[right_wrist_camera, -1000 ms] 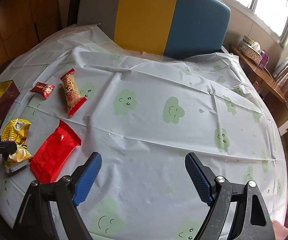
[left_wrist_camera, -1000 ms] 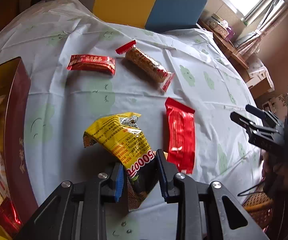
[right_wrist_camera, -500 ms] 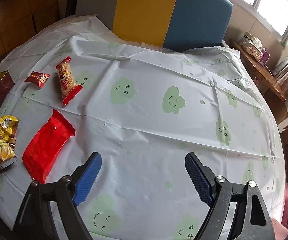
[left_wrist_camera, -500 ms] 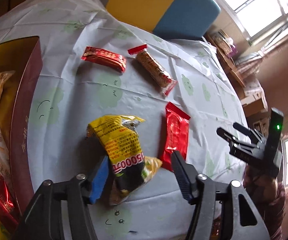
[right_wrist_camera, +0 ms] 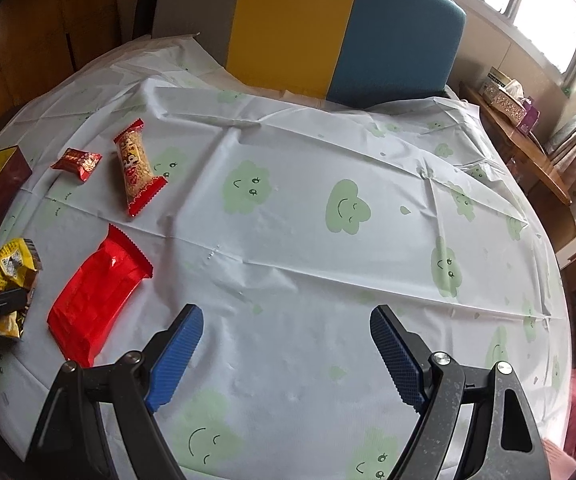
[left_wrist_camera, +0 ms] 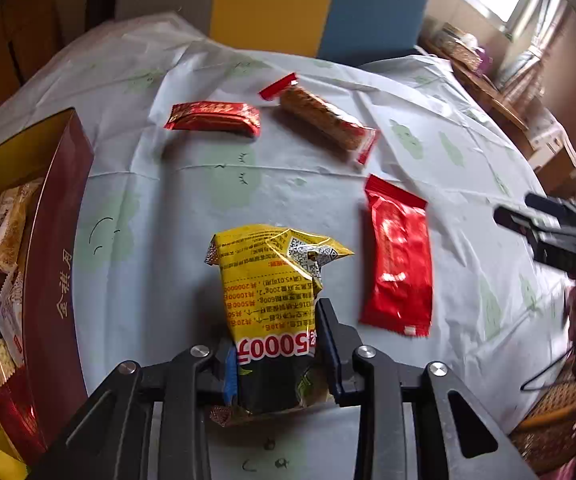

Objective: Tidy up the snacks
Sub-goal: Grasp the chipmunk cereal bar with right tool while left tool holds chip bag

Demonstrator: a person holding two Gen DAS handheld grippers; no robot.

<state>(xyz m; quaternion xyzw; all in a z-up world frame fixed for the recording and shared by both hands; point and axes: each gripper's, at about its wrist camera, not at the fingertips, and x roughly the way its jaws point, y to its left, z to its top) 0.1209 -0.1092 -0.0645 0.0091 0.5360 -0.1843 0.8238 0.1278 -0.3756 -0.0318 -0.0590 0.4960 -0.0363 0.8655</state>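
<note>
1. Left gripper (left_wrist_camera: 276,354) angled down over the near edge of the table (left_wrist_camera: 327,184), jaws closing on the yellow snack bag (left_wrist_camera: 272,280). Both pads already against the bag's dark lower end, foil creased between them — a pinch at the sealed end, probably because that end gives flat material to clamp.
2. Bag's upper part crumpled and folded over at the top corner; lower edge looks to rest on the tablecloth. Whether any of it is lifted: cannot tell.
3. Maroon and gold box (left_wrist_camera: 54,280) just to the left of the bag, open top, several wrapped snacks inside. Judged to be the destination; short carry from the grip point, which would explain taking the nearest packet first.
4. Loose on the cloth, apart from one another: plain red packet (left_wrist_camera: 397,256) just right of the bag, small dark-red foil packet (left_wrist_camera: 214,118) farther back, clear-wrapped grain bar with red ends (left_wrist_camera: 321,118) beside it, lying diagonally.
5. Right gripper (right_wrist_camera: 286,354) hovering over bare cloth, fingers spread wide, nothing between them — apparently parked clear of the left side's work. Red packet lies just left of its left finger, so a likely next candidate.
6. Risk, judged: thin foil may slip or tear under an end pinch; contents could shift when raised.
</note>
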